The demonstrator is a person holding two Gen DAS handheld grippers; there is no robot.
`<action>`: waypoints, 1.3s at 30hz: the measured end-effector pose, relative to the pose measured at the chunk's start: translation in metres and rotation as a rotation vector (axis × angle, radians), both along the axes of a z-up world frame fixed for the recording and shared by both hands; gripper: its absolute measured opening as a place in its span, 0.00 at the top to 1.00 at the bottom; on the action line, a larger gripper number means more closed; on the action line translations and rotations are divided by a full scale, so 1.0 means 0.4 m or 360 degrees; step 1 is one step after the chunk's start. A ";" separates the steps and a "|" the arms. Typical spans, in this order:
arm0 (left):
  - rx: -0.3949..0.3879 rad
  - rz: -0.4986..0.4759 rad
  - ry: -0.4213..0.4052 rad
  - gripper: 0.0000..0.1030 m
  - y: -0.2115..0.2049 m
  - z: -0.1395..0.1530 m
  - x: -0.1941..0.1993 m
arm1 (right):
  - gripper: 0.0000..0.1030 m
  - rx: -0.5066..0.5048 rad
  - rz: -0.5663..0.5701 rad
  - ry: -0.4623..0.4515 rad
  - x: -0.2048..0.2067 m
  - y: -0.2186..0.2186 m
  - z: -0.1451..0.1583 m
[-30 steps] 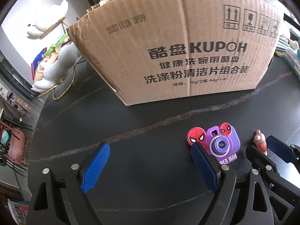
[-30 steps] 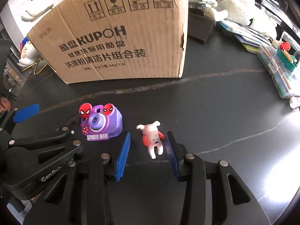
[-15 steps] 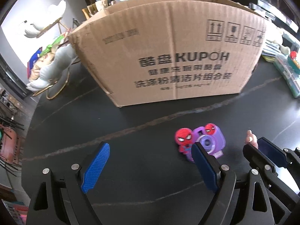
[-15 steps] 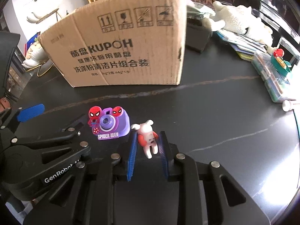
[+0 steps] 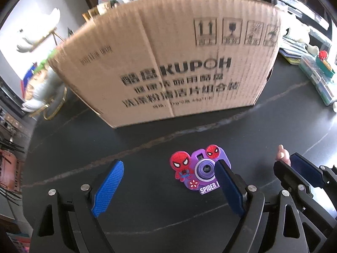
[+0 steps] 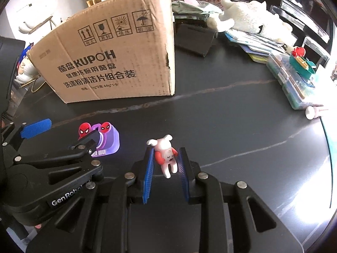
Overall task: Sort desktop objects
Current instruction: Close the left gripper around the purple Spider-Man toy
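Observation:
My right gripper (image 6: 165, 158) is shut on a small white dog figure in a red top (image 6: 166, 154) and holds it above the dark table. The figure's tip shows in the left wrist view (image 5: 282, 156), between the right gripper's blue pads. A purple Spider-Man toy camera (image 5: 200, 168) stands on the table; it also shows in the right wrist view (image 6: 109, 141). My left gripper (image 5: 170, 181) is open, with its right finger (image 5: 227, 187) just in front of the camera's right side. A large cardboard box (image 5: 168, 67) stands behind, open at the top.
A white bird ornament on a gold stand (image 5: 40, 92) is left of the box. At the right are a white plush toy (image 6: 252, 25), stacked books (image 6: 252, 44), clear plastic cases with a green toy (image 6: 294, 76) and a black case (image 6: 193, 38).
My right gripper closed on the dog figure and lifted it. My left gripper moved nearer the toy camera, its right finger now beside it.

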State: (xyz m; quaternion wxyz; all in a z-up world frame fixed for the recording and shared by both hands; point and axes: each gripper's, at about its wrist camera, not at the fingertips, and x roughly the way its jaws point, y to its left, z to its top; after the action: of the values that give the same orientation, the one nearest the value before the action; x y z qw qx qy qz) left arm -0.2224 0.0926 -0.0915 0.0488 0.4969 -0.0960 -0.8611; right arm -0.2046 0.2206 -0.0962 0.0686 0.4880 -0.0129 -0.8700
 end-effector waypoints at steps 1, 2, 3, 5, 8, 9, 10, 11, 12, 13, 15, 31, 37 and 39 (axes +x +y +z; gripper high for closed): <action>0.0002 -0.0006 0.0004 0.18 0.001 0.001 0.000 | 0.79 -0.0002 0.0002 0.0007 0.002 0.001 0.003; 0.0021 -0.0005 -0.0007 0.18 0.001 0.001 -0.002 | 0.79 -0.0001 0.0003 0.0012 0.003 0.003 0.006; 0.0043 -0.0005 -0.0019 0.19 0.001 0.000 -0.005 | 0.79 0.0003 0.0000 0.0016 0.003 0.005 0.009; 0.0093 -0.0005 -0.0048 0.19 0.001 -0.007 -0.011 | 0.79 0.0006 -0.0012 0.0023 0.005 0.012 0.013; 0.0136 -0.0010 -0.0075 0.19 0.007 -0.022 -0.020 | 0.79 0.0021 -0.0029 0.0018 0.002 0.024 0.012; 0.0142 -0.0013 -0.0079 0.19 0.009 -0.027 -0.023 | 0.79 0.0027 -0.0035 0.0015 0.001 0.028 0.011; 0.0150 -0.0019 -0.0088 0.20 0.012 -0.035 -0.026 | 0.79 0.0032 -0.0041 0.0012 0.000 0.032 0.009; 0.0161 -0.0022 -0.0105 0.22 0.013 -0.042 -0.029 | 0.79 0.0037 -0.0049 0.0006 -0.002 0.036 0.005; 0.0172 -0.0026 -0.0121 0.25 0.015 -0.049 -0.031 | 0.79 0.0045 -0.0055 -0.0002 -0.004 0.038 0.001; 0.0183 -0.0030 -0.0137 0.26 0.016 -0.057 -0.034 | 0.79 0.0052 -0.0059 -0.0010 -0.006 0.039 -0.004; 0.0180 -0.0032 -0.0161 0.30 0.018 -0.071 -0.037 | 0.79 0.0058 -0.0059 -0.0024 -0.007 0.039 -0.012; 0.0134 -0.0035 -0.0066 0.24 0.004 -0.099 -0.019 | 0.79 0.0013 -0.0053 -0.0059 -0.015 0.043 -0.043; 0.0115 -0.0009 -0.0066 0.17 -0.008 -0.101 -0.016 | 0.79 0.0012 -0.0050 -0.0053 -0.016 0.043 -0.044; 0.0115 -0.0004 -0.0066 0.17 -0.011 -0.101 -0.013 | 0.79 0.0005 -0.0050 -0.0053 -0.017 0.043 -0.044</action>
State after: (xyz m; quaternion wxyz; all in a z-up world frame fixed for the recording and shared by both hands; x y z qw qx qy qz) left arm -0.2276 0.0881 -0.1320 0.0276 0.5159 -0.0663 -0.8537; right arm -0.2112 0.2380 -0.1137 0.0541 0.5022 -0.0204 -0.8628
